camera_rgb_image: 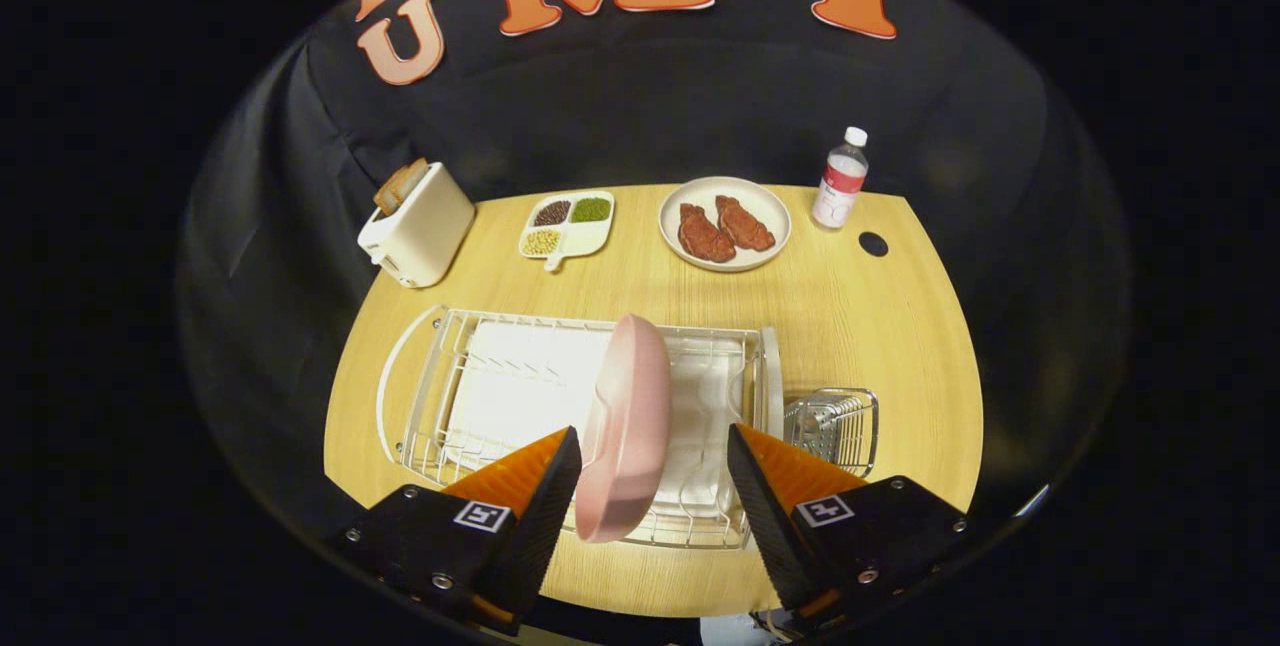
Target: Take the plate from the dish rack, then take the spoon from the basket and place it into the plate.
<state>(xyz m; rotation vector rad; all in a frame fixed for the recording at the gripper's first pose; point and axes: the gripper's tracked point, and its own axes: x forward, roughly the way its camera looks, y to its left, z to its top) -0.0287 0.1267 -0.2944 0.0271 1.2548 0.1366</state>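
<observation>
The gripper [655,461] is spread wide around the pink plate [625,426], not pressing it. The plate stands on edge in the dish rack [440,406] near the tabletop's [850,326] front edge.

Light is bright & even on the wooden table [850,326], prob. from overhead; shadows short & soft under the toaster [418,223] and bottle [840,178]. Mild glare on the rack tray [715,396] and the pink plate [625,426] rim. Booth wall behind is dim. Strong fisheye bend: table edges bow, corners darken. Centre sharp; gripper [654,471] fingers, spread wide either side of the plate, slightly soft up close.
</observation>
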